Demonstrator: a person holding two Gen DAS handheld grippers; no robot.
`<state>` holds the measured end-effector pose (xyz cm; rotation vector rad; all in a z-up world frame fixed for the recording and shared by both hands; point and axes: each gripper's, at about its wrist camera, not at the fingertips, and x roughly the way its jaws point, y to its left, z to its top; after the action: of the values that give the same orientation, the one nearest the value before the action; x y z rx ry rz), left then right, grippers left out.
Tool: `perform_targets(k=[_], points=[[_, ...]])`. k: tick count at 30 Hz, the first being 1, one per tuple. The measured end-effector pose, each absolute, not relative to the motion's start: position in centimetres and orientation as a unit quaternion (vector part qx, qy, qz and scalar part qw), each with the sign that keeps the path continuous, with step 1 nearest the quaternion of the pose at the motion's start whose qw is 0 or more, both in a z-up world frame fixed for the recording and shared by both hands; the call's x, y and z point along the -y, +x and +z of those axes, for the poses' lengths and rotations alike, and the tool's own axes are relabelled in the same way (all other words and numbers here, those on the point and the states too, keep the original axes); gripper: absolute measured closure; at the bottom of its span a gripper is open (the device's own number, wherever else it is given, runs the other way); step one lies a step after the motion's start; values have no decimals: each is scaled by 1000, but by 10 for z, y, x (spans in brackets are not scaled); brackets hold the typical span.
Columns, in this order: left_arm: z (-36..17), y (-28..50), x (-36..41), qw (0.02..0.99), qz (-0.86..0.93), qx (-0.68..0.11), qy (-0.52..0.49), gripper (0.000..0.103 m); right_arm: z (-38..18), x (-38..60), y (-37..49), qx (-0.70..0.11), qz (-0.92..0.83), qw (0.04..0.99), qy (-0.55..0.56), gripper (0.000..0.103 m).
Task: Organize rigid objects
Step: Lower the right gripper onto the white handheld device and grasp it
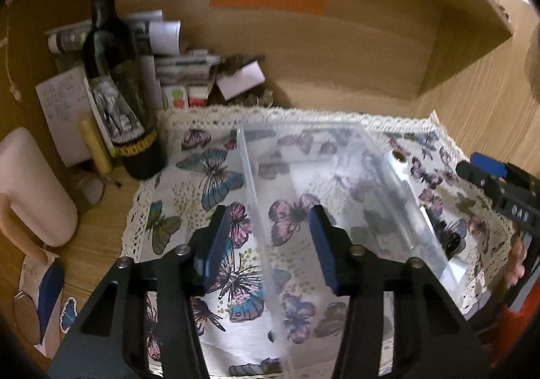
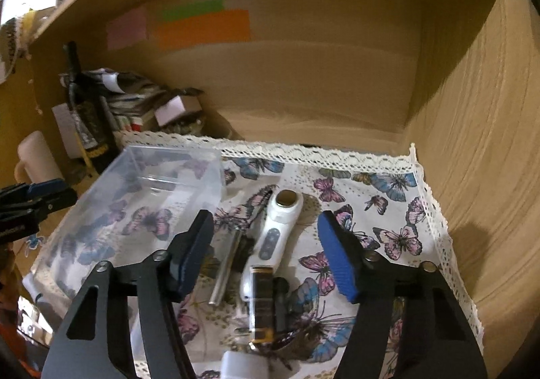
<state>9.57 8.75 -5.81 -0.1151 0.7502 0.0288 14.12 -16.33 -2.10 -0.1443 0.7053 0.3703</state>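
A clear plastic bin (image 1: 320,176) (image 2: 141,190) stands on a butterfly-print cloth (image 1: 202,183) (image 2: 388,210). My left gripper (image 1: 266,244) is open, its fingers straddling the bin's left wall. My right gripper (image 2: 266,250) is open and empty above a white handheld device (image 2: 276,227), a silver metal rod (image 2: 226,264) and a dark bottle with gold bands (image 2: 261,304), all lying on the cloth right of the bin. The rod and device show blurred through the bin wall in the left wrist view (image 1: 401,196). The right gripper also shows at the right edge of that view (image 1: 496,183).
A dark wine bottle (image 1: 114,85) (image 2: 84,115), stacked papers and small boxes (image 1: 182,68), a pink mug (image 1: 30,190) and a notepad (image 1: 64,108) crowd the left back of the wooden shelf. Wooden walls (image 2: 472,142) close in behind and on the right.
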Motion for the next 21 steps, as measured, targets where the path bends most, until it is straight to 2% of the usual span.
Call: perform_targets(k=[6,8,11,21], points=[[-77,107,-95,910,-3,-409,-69,69,-38,164,172,-393,170,901,-72,51],[-82,110,-96,904,-8,-421,-72,79,-46,163,183,-413,168,892,-74,53],[-89,113,-97,898,-16,-431,-81,86,-59,159,199,-443,169,878,-72,54],[-92,113,-98,898,-33,-430,-89,87,-100,145,248,-518,159,838,-66,54]])
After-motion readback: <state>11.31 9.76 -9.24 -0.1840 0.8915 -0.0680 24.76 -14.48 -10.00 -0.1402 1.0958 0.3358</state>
